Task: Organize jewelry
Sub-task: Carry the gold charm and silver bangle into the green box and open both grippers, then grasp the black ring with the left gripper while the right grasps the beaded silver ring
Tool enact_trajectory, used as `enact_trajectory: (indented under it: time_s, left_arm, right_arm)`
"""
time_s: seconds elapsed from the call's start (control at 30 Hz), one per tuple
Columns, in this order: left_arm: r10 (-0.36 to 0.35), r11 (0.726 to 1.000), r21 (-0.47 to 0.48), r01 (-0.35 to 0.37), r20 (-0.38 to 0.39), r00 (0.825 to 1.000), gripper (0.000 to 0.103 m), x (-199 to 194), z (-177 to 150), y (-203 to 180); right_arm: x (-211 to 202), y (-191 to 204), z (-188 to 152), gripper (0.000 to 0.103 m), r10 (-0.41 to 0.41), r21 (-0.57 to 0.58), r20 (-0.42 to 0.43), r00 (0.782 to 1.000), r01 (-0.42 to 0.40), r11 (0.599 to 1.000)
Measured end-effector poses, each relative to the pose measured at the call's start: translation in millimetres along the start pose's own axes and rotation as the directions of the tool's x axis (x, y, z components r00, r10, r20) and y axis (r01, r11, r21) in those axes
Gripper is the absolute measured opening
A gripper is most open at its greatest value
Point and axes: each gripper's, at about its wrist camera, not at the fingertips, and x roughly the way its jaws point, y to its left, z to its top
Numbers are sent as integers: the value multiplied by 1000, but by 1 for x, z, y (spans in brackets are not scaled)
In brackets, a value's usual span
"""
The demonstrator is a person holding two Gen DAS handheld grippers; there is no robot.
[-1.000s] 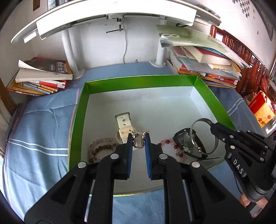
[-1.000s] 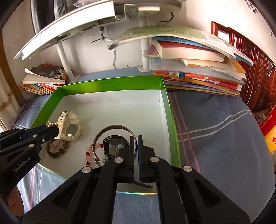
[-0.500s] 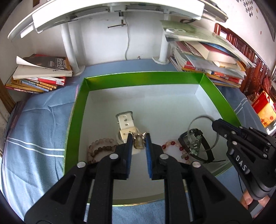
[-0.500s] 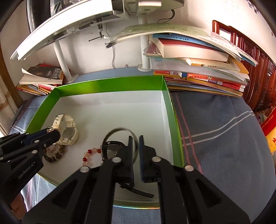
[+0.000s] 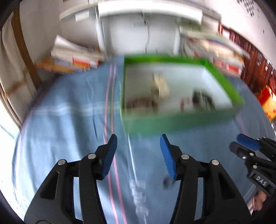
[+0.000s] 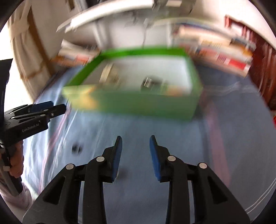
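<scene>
Both views are motion-blurred. The green box [image 5: 181, 120] stands on the blue cloth ahead of both grippers; it also shows in the right wrist view [image 6: 138, 103]. Inside it lie a cream watch [image 5: 159, 84], a brown bead bracelet [image 5: 138, 103] and a dark watch [image 5: 201, 100], all smeared. My left gripper [image 5: 138, 143] is open and empty, over the cloth in front of the box. My right gripper [image 6: 135, 143] is open and empty, also short of the box. A small dark thing [image 6: 76, 148] lies on the cloth near the left gripper; I cannot tell what it is.
Stacks of books stand behind the box at left [image 5: 72, 58] and right [image 5: 215, 46]. A white lamp base and shelf [image 5: 146, 12] rise at the back. Blue striped cloth [image 5: 69, 112] covers the table. A red and yellow box [image 5: 269, 103] sits at the far right.
Both grippers have opened, let go of the cream watch and the dark watch inside the box, and pulled back out of the box to above the cloth in front of it.
</scene>
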Motion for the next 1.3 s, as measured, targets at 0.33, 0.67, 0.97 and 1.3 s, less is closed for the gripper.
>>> enact_trajectory:
  time_s: [0.33, 0.67, 0.97, 1.3]
  left_arm:
    - [-72, 994, 74, 80, -115, 991, 57, 6, -54, -18]
    - [-58, 996, 66, 67, -134, 989, 59, 20, -56, -14]
    - [-38, 998, 50, 44, -116, 993, 59, 15, -51, -8]
    - [-61, 994, 85, 72, -124, 990, 59, 23, -50, -34]
  right_arm:
    - [8, 27, -22, 33, 20, -86, -81, 997, -26, 996]
    - [16, 8, -15, 27, -113, -36, -19, 993, 112, 993]
    - [8, 1, -15, 34, -91, -5, 0, 996, 91, 996]
    - [15, 0, -15, 35, -124, -5, -1, 992, 124, 992]
